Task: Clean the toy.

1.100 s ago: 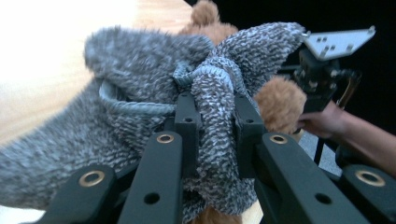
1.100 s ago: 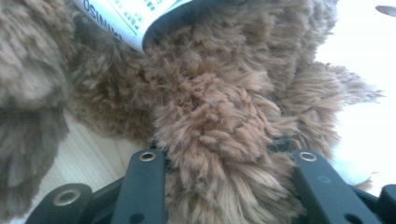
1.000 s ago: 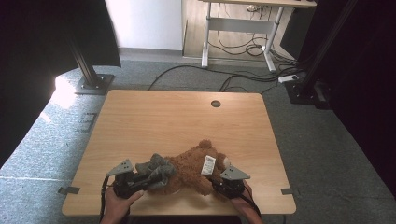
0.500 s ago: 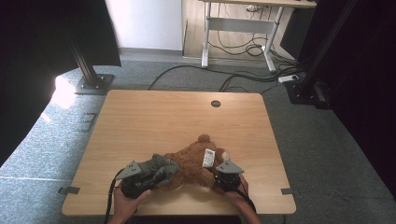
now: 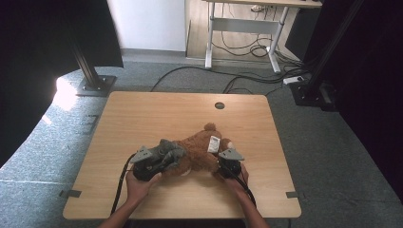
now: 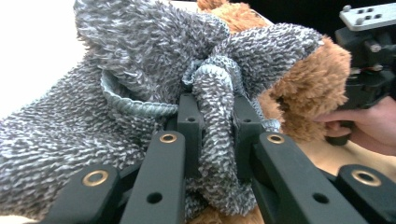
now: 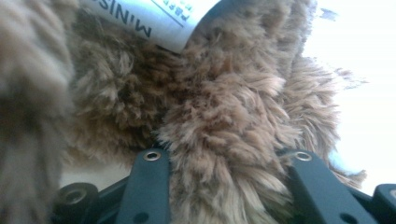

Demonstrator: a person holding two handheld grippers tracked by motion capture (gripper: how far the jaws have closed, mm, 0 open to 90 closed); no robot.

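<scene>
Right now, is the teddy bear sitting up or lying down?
Lying down. The teddy bear is stretched flat along the table, with its grey knitted garment bunched at one end and a white tag on top.

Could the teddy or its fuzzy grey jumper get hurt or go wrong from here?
Maybe. The left gripper pinches just a thin fold of the grey knitted sweater, so the yarn could stretch or snag if pulled hard. The right gripper squeezes only a tuft of the brown plush teddy bear, which might slip free. Both sit near the wooden table's front edge, so a tug could drag the bear off.
</scene>
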